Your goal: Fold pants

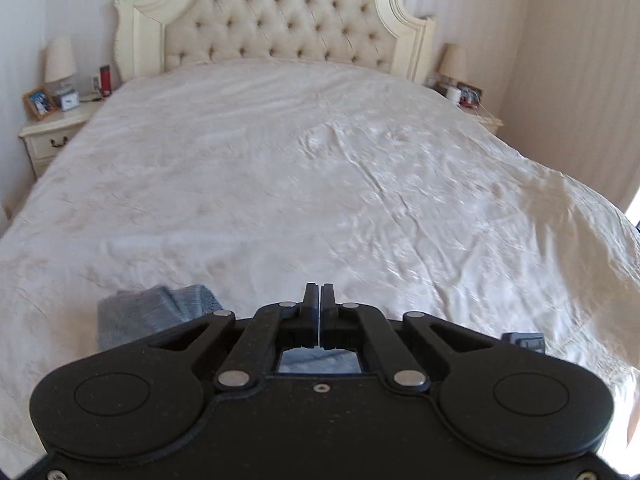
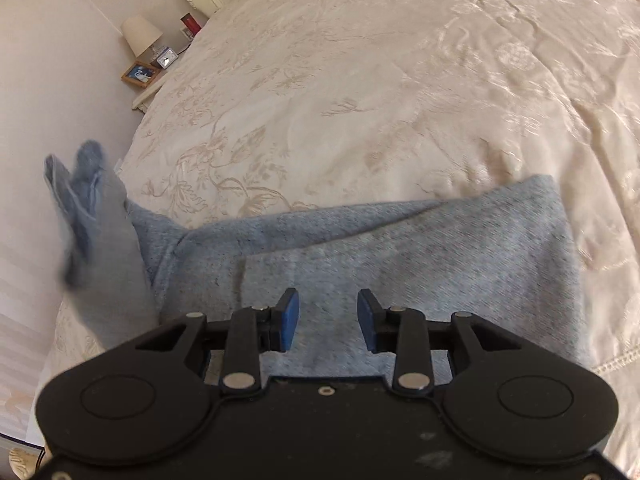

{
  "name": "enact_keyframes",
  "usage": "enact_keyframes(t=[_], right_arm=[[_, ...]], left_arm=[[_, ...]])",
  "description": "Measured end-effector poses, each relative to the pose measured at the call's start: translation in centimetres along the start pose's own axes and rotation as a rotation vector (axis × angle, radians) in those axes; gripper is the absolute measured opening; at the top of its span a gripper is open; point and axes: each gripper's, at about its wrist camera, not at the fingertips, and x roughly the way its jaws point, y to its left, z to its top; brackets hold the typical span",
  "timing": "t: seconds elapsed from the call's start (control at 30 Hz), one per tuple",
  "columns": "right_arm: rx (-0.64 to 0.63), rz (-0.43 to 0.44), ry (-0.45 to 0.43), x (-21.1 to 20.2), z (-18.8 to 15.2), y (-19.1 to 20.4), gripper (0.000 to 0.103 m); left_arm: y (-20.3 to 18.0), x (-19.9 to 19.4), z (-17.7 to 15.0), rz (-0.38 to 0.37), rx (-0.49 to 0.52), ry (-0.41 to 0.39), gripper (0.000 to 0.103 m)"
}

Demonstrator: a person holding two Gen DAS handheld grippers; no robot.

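Observation:
Light blue-grey pants (image 2: pixel 400 248) lie on the cream bedspread (image 2: pixel 360 80), one layer doubled over another, with one end (image 2: pixel 92 216) raised at the left off the bed's side. My right gripper (image 2: pixel 328 316) is open just above the pants, its blue pads (image 2: pixel 290 320) spread apart and empty. In the left wrist view my left gripper (image 1: pixel 319 300) is shut with nothing visible between its fingertips; a part of the pants (image 1: pixel 148 312) shows low at the left, beside and under the gripper body.
The large bed (image 1: pixel 280 160) has a tufted headboard (image 1: pixel 280 12). Nightstands with lamps stand at the left (image 1: pixel 56 120) and right (image 1: pixel 460 80) of it. The left nightstand with lamp and picture frame also shows in the right wrist view (image 2: pixel 148 60).

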Motion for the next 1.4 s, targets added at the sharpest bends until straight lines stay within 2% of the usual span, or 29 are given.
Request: enact_keyframes(t=[0.1, 0.17, 0.2, 0.3, 0.4, 0.53, 0.63, 0.8, 0.9, 1.03, 1.3, 1.4], right_arm=[[0.034, 0.012, 0.016, -0.8, -0.6, -1.9, 0.036], [0.029, 0.011, 0.017, -1.3, -0.9, -2.6, 0.036], [0.028, 0.017, 0.018, -1.2, -0.9, -2.9, 0.036], [0.034, 0.037, 0.017, -1.1, -0.7, -3.0, 0.036], [0.035, 0.079, 0.019, -0.9, -0.4, -2.4, 0.036], [0.018, 0.13, 0.037, 0.4, 0.0, -0.1, 0.036], [0.004, 0.151, 0.044, 1.5, 0.4, 1.7, 0.036], [-0.027, 0.176, 0.076, 4.0, 1.5, 4.1, 0.037], [-0.055, 0.145, 0.101, 5.7, 1.9, 5.0, 0.038], [-0.065, 0.117, 0.112, 7.4, 2.7, 5.4, 0.038], [-0.119, 0.153, 0.134, 10.6, 4.7, 6.0, 0.04], [-0.091, 0.165, 0.175, 12.0, 5.2, 5.9, 0.041]], left_arm=[[-1.9, 1.4, -1.8, -0.023, -0.017, 0.077, 0.005], [-1.7, 1.5, -3.0, -0.001, -0.023, 0.118, 0.015], [-1.2, 1.5, -3.6, 0.015, -0.028, 0.141, 0.016], [1.4, 1.0, -5.7, 0.106, -0.046, 0.19, 0.016], [4.8, 0.8, -7.4, 0.231, -0.044, 0.232, 0.016], [9.2, 0.8, -9.4, 0.309, -0.054, 0.291, 0.016], [10.7, 0.6, -11.1, 0.3, -0.057, 0.329, 0.016], [8.8, 0.9, -12.8, 0.212, 0.04, 0.345, 0.016], [7.3, 1.4, -13.0, 0.17, 0.084, 0.342, 0.017], [6.9, 1.6, -12.9, 0.12, 0.064, 0.349, 0.017], [8.2, 1.1, -13.2, 0.131, 0.067, 0.359, 0.016], [8.8, 1.4, -13.3, 0.149, 0.068, 0.36, 0.016]])
